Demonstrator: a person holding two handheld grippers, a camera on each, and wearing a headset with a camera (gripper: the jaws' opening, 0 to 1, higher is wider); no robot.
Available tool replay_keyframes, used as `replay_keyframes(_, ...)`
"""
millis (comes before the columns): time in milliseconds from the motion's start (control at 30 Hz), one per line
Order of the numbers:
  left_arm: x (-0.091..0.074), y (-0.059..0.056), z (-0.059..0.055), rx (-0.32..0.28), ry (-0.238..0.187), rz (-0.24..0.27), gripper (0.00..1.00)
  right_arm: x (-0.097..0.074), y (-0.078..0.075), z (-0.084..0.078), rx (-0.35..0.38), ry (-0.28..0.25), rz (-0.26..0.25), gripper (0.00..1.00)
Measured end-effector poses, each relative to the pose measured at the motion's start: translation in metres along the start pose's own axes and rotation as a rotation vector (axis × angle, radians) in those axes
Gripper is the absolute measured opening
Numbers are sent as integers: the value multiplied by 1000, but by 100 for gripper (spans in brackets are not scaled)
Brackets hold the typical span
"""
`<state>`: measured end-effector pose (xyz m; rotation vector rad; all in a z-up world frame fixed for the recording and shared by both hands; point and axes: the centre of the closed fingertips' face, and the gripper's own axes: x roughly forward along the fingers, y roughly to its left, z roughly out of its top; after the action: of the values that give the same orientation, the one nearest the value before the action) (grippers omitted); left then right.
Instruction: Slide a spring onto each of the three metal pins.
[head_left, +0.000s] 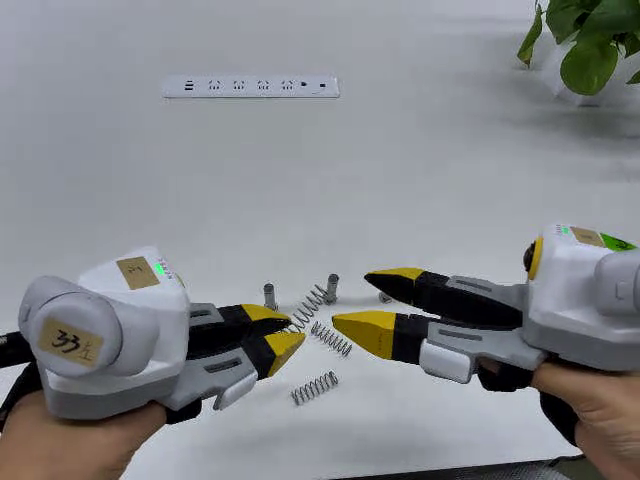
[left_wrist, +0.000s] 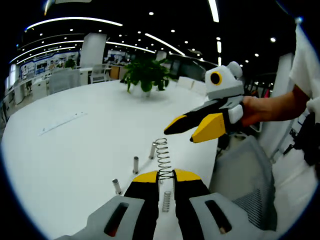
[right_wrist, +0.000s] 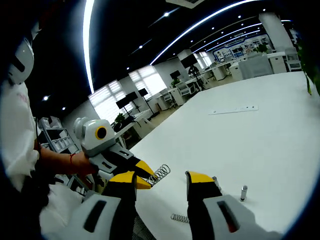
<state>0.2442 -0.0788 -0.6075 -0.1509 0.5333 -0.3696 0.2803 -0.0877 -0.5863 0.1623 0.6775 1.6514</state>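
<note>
My left gripper (left_wrist: 161, 175) is pinched shut on one end of a spring (left_wrist: 162, 156), whose free end reaches toward the middle pin (head_left: 332, 288) of the three standing on the white table (head_left: 420, 180). My right gripper (right_wrist: 165, 177) hovers opposite, jaws wide apart and holding nothing. Two loose springs (head_left: 314, 388) lie on the table near the pins.

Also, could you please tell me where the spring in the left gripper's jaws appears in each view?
Head view: the spring slants up-right from the left gripper, low and just left of centre.
Left gripper view: the spring rises straight from the shut jaws, bottom centre.
Right gripper view: the spring sticks out of the left gripper's jaws, low, just left of centre.
Shared landmark: the white power strip, far behind in every view.
</note>
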Motion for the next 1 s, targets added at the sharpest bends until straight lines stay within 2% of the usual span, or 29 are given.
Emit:
replay_keyframes(67, 1, -3, 6, -2, -23, -10, 10, 3, -3, 3, 34, -21, -13, 37)
replay_keyframes(167, 3, -6, 7, 11, -26, -17, 10, 5, 1, 11, 115, -70, 8, 33)
replay_keyframes(333, 3, -11, 14, 11, -54, -34, 10, 9, 2, 9, 128, -59, 20, 28)
replay_keyframes(467, 3, -12, 18, 18, -70, -40, 10, 10, 5, 14, 183, -87, 45, 25)
replay_keyframes(700, 3, -12, 22, 14, -84, -40, 10, 9, 6, 16, 190, -94, 46, 13)
replay_keyframes(800, 3, -13, 22, 17, -86, -41, 10, 9, 8, 17, 188, -92, 51, 13)
replay_keyframes(1000, 5, -14, 23, 27, -89, -54, 11, 10, 16, 22, 140, -78, 65, 12)
